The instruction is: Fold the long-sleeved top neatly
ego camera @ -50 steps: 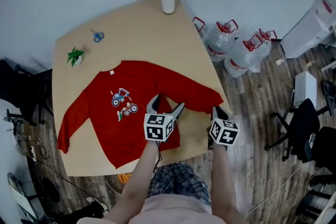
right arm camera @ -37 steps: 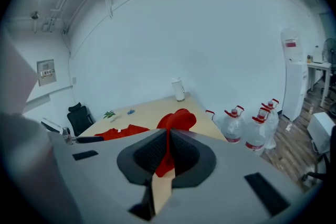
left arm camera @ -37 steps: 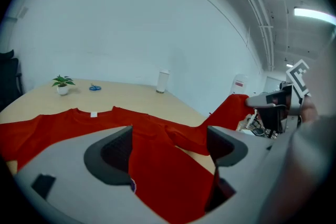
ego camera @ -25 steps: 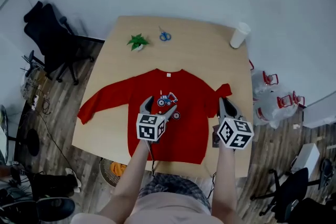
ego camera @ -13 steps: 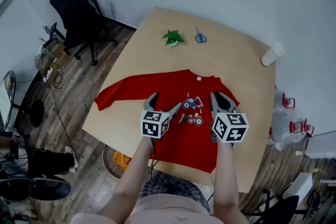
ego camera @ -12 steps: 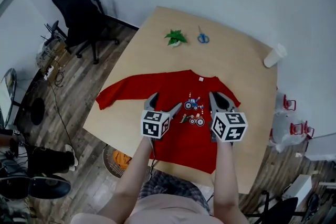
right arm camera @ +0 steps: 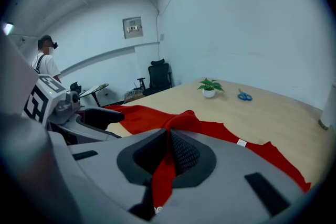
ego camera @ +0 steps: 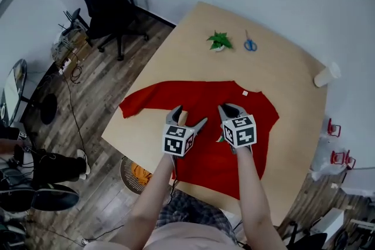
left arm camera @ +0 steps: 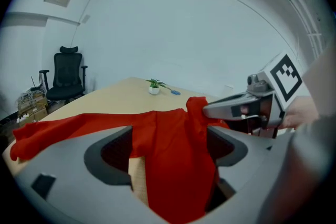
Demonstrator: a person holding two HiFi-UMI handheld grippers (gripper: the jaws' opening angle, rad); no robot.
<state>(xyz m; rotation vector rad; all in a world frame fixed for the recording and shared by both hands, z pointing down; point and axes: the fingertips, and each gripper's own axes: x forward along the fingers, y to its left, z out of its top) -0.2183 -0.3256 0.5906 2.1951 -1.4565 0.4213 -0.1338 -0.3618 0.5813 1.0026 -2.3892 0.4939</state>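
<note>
Presently counted on one light wooden table [ego camera: 193, 38]: one red long-sleeved top [ego camera: 258, 108], one small green potted plant [ego camera: 220, 41], one pair of blue-handled scissors [ego camera: 250, 44] and one white paper cup [ego camera: 326, 74] at the far right edge. One black office chair [ego camera: 108, 3] is set on the floor beyond the table's left corner. Two grippers are listed, one in each of the person's hands.

The top is laid flat near the front edge, its left sleeve [ego camera: 137, 105] stretched out towards the table's left side. The left gripper [ego camera: 187, 118] is held over the top's left half with its jaws spread wide and nothing pinched. The right gripper [ego camera: 228, 109] is closed tight on a raised fold of the red cloth, which is clamped between its pads.

Against half a second earlier, the right gripper is found further across the chest and nearer the left gripper. The printed motif, plain to see then, is now almost wholly covered.

The right sleeve cannot be traced under the lifted fold. The hem is partly hidden by the person's forearms. One person [right arm camera: 44, 63] is glimpsed far off in the right gripper view, cut off by the gripper body.
</note>
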